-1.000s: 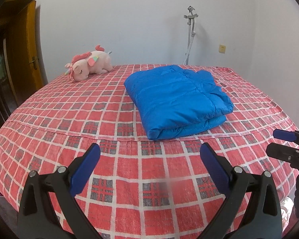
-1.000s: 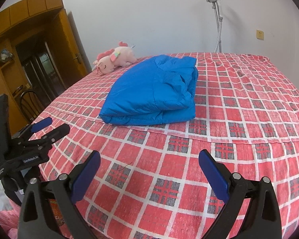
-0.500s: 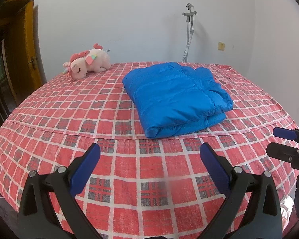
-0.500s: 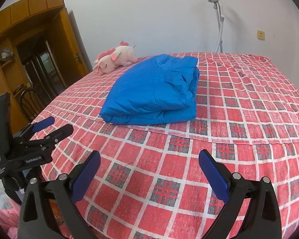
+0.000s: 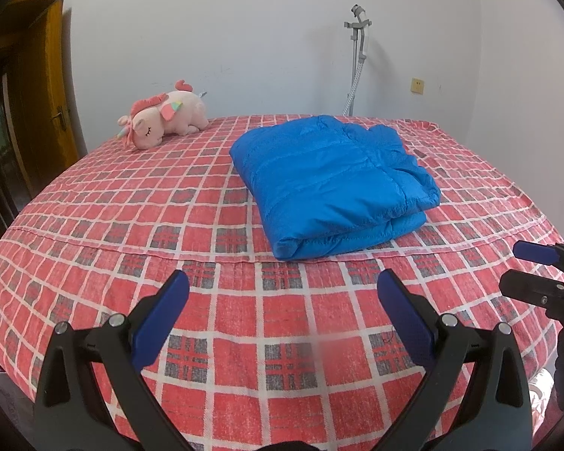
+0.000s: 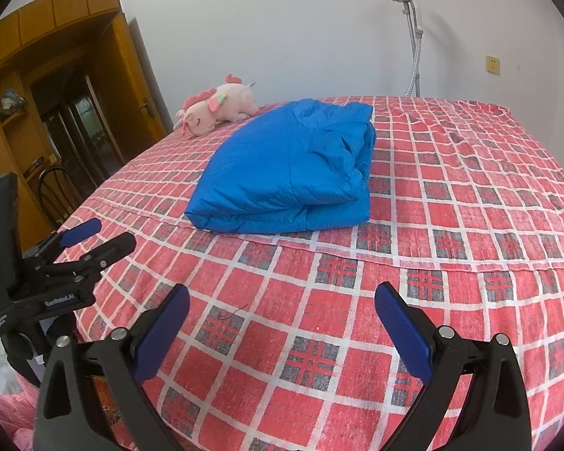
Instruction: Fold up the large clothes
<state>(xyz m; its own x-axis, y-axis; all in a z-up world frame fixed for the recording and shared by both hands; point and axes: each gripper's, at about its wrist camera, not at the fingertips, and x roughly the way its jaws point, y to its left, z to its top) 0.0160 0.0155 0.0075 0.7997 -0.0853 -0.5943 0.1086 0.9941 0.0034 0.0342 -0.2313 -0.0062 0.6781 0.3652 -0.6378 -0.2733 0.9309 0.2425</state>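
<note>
Far off to the left of both tongs, a brown wooden door (image 6: 105,86) is being seen standing by the white wall (image 5: 267,37). A pink plush unicorn (image 5: 164,113) is being kept at the far left part of the bed, well ahead of the tongs and apart from the coat. The left gripper (image 5: 282,297) is being held low over the near edge of the bed (image 5: 94,195), and its two blue pads are being kept wide apart with nothing between them. Ahead of it, and a little to its right, the folded blue puffy jacket (image 5: 334,180) is being left lying flat on the red checked sheet, with its thick folded edge facing the tongs. In the right wrist view the same jacket (image 6: 293,165) is being seen ahead and a little to the left of the right gripper (image 6: 282,298), which is also being held spread open and empty over the sheet. Neither gripper is touching the jacket. Behind the bed, to the far right, a grey pole stand with a hose (image 5: 357,56) is being seen against the wall, and a small yellow wall socket (image 5: 417,85) is being shown further right.
</note>
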